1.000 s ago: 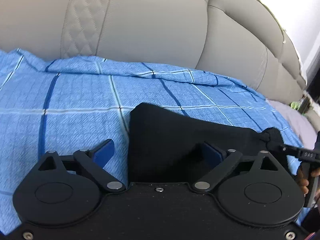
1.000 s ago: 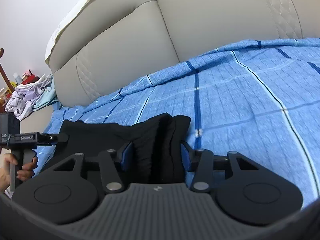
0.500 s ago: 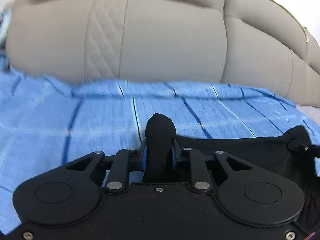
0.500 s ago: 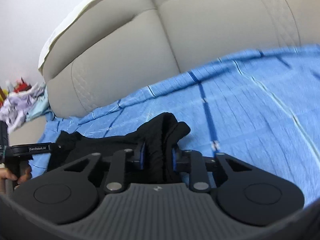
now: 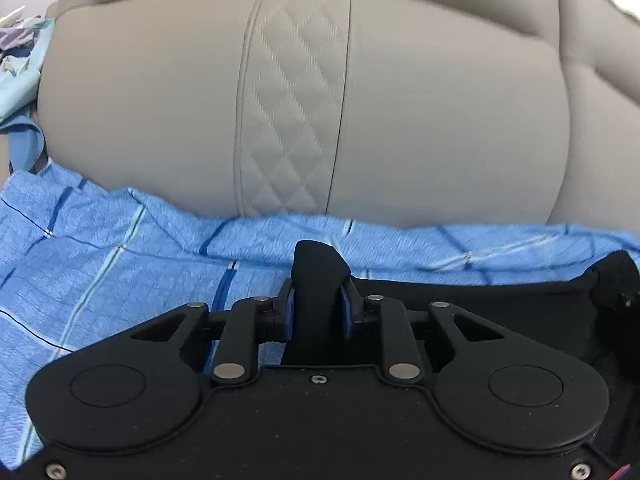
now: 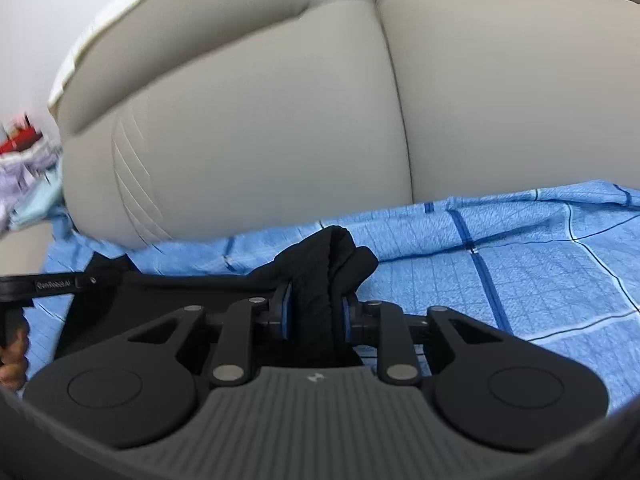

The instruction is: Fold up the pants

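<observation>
A second earlier both sets of jaws had stood spread around the pants point(image 5: 500, 300) lying flat on the bed point(image 5: 120, 248). Now the left gripper point(image 5: 317, 308) pinched one corner of the black cloth, its jaws easing slightly apart yet still pressing it, and the right gripper point(image 6: 316, 312) did the same with a bunched corner. Both had carried the edge toward the headboard point(image 5: 440, 120), which loomed closer. The pants hung stretched between them, so the fold seemed under way.
</observation>
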`<state>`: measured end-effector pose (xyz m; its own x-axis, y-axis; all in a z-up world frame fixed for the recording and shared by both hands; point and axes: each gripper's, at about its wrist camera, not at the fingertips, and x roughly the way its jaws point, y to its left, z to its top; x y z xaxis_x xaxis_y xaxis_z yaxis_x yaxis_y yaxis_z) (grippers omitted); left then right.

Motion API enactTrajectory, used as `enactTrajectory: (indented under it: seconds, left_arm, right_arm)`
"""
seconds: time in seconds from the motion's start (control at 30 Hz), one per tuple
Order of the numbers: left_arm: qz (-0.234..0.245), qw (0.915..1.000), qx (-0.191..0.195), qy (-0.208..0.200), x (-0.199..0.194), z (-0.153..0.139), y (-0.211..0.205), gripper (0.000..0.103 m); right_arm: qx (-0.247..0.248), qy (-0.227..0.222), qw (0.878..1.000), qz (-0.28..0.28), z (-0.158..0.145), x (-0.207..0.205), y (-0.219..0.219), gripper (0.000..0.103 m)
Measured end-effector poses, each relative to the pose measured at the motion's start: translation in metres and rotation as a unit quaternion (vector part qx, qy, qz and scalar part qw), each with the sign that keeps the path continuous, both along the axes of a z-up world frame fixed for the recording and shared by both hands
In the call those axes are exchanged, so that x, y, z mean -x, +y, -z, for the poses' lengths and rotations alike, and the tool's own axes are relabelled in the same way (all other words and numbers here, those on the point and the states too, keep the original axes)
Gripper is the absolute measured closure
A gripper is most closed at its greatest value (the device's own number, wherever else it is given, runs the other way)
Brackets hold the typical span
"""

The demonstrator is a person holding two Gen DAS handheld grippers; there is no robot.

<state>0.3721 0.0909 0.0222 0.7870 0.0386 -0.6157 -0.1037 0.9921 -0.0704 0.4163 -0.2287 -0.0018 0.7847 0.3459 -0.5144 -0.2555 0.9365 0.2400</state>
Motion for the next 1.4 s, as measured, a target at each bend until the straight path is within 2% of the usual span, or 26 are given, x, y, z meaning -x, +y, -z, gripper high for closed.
enactTrajectory:
  seconds: [0.1,0.17,0.2,0.23,0.3,0.37,0.43,0.5,0.57,0.6,0.7,0.73,0.77,0.83,1.13,1.2,1.4]
  left_arm:
    - [-0.003,1.0,-0.004,-0.004,-0.001,0.009,-0.001,0.072]
    - [-0.009,1.0,-0.003,0.001,-0.003,0.01,0.001,0.064]
    - [-0.013,0.9999,-0.007,0.007,-0.003,0.01,0.001,0.061]
    - [-0.017,0.9997,-0.01,0.01,-0.001,0.008,0.001,0.059]
    - [-0.022,0.9996,-0.009,0.014,0.005,0.003,0.001,0.053]
    - [-0.021,0.9996,-0.008,0.016,0.016,-0.003,0.001,0.039]
    - [-0.02,0.9996,-0.015,0.014,0.031,-0.008,-0.002,0.032]
    - [-0.018,0.9994,-0.026,0.012,0.048,-0.013,-0.006,0.029]
    - [-0.014,0.9993,-0.034,0.012,0.065,-0.016,-0.011,0.029]
    - [-0.009,0.9992,-0.036,0.012,0.075,-0.018,-0.015,0.029]
    - [-0.001,0.9988,-0.047,0.009,0.102,-0.023,-0.024,0.025]
    - [0.0,0.9986,-0.052,0.005,0.112,-0.024,-0.028,0.018]
    - [0.0,0.9985,-0.055,-0.001,0.123,-0.026,-0.031,0.016]
    - [0.002,0.9984,-0.054,-0.013,0.142,-0.028,-0.037,0.016]
    - [-0.001,0.9994,-0.032,-0.015,0.22,-0.008,-0.065,0.012]
    - [-0.002,0.9996,-0.027,-0.011,0.231,0.0,-0.07,0.007]
    - [-0.004,0.9995,-0.031,0.005,0.244,0.022,-0.079,0.007]
  right_arm:
    - [-0.013,0.004,1.0,0.003,0.011,0.0,-0.007,0.07]
    - [-0.029,0.013,0.999,0.008,0.014,-0.001,-0.012,0.066]
    - [-0.031,0.02,0.999,0.014,0.015,-0.002,-0.013,0.058]
    - [-0.029,0.024,0.999,0.021,0.016,-0.002,-0.014,0.044]
    - [-0.022,0.025,0.999,0.029,0.013,0.002,-0.014,0.038]
    - [-0.012,0.022,0.999,0.037,0.009,0.014,-0.014,0.03]
    - [0.005,0.014,0.999,0.044,0.005,0.027,-0.014,0.022]
    - [0.042,-0.002,0.998,0.056,0.003,0.043,-0.016,0.014]
    - [0.075,-0.006,0.994,0.079,0.001,0.056,-0.021,0.013]
    - [0.075,-0.004,0.993,0.09,0.0,0.063,-0.026,0.013]
    - [0.041,-0.01,0.992,0.117,-0.01,0.089,-0.041,0.01]
    - [0.031,-0.017,0.992,0.122,-0.014,0.1,-0.044,0.007]
    - [0.024,-0.024,0.992,0.125,-0.017,0.112,-0.044,0.005]
    - [0.025,-0.039,0.991,0.122,-0.021,0.134,-0.038,0.001]
    - [0.07,-0.08,0.99,0.093,-0.009,0.215,0.013,0.0]
    - [0.077,-0.083,0.99,0.088,-0.003,0.226,0.021,0.0]
    - [0.109,-0.071,0.989,0.077,0.018,0.239,0.043,0.0]
